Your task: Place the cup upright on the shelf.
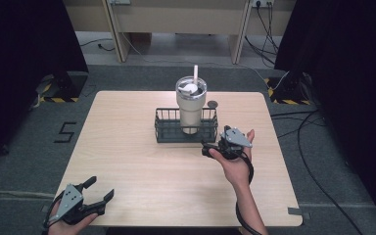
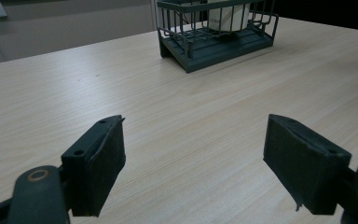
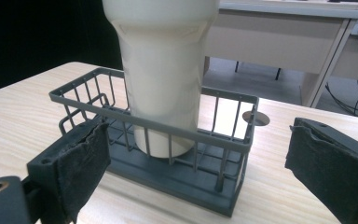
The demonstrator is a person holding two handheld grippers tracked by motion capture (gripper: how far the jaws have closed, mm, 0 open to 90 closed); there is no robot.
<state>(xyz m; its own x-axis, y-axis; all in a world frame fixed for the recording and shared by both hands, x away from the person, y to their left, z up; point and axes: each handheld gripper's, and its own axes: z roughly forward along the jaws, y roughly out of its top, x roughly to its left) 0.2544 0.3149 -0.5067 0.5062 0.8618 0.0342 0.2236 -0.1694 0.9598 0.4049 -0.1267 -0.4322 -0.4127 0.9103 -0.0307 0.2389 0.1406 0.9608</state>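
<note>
A black number 5 is marked on the grey floor, just off the table's left edge. No other writing is legible.

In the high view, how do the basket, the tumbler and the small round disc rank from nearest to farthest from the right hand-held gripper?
From the right hand-held gripper:
1. Basket, directly ahead, its near right corner closest.
2. Tumbler, standing inside the basket.
3. Small round disc, on the table behind the basket.

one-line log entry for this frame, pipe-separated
right gripper: open, near basket, no contact | left gripper: open, idle at table near edge | tumbler: upright in basket, straw in lid
</note>
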